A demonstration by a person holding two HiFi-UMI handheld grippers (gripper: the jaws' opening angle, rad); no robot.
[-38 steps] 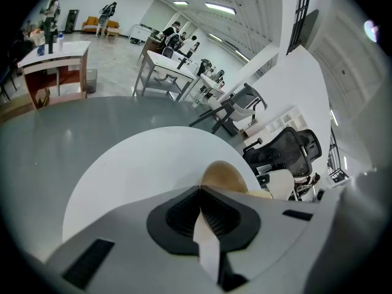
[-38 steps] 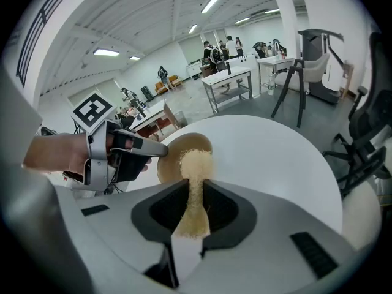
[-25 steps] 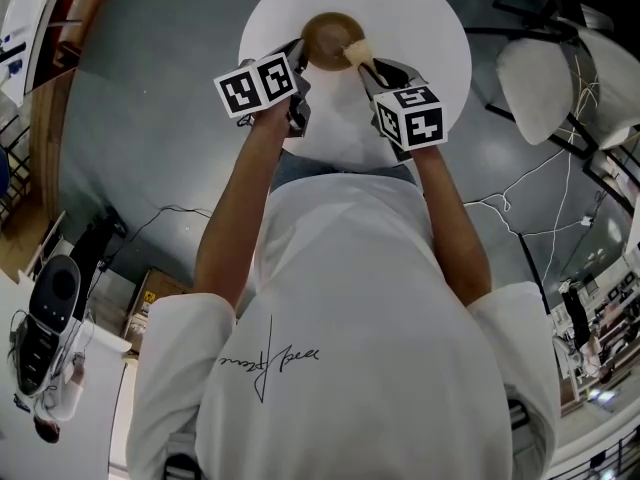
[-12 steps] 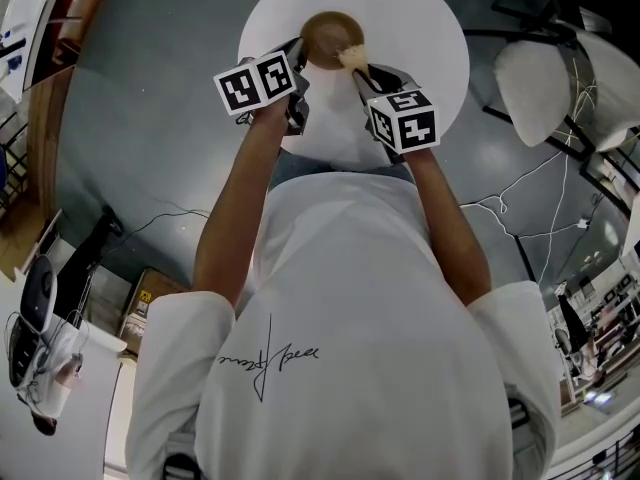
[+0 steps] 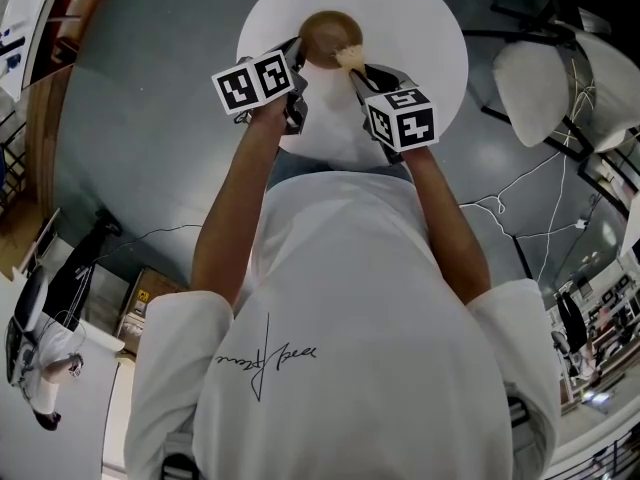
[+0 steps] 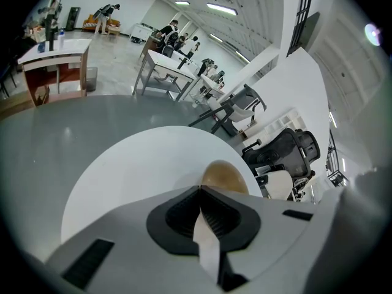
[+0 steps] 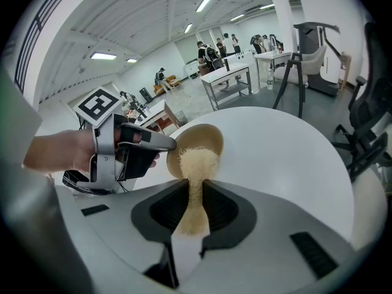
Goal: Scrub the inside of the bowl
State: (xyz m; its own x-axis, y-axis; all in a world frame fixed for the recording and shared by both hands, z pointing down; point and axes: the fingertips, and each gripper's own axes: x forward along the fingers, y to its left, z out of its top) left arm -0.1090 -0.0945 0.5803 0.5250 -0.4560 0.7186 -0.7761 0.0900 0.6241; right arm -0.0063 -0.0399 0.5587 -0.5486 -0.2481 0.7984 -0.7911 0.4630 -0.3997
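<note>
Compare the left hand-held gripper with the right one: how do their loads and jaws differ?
The left hand-held gripper clamps the rim of the brown bowl; the right hand-held gripper clamps a tan sponge. The left's jaws almost meet; the right's are held apart by the sponge. The left sits at the bowl's edge; the right presses the sponge inside. Both are shut over the white table.
</note>
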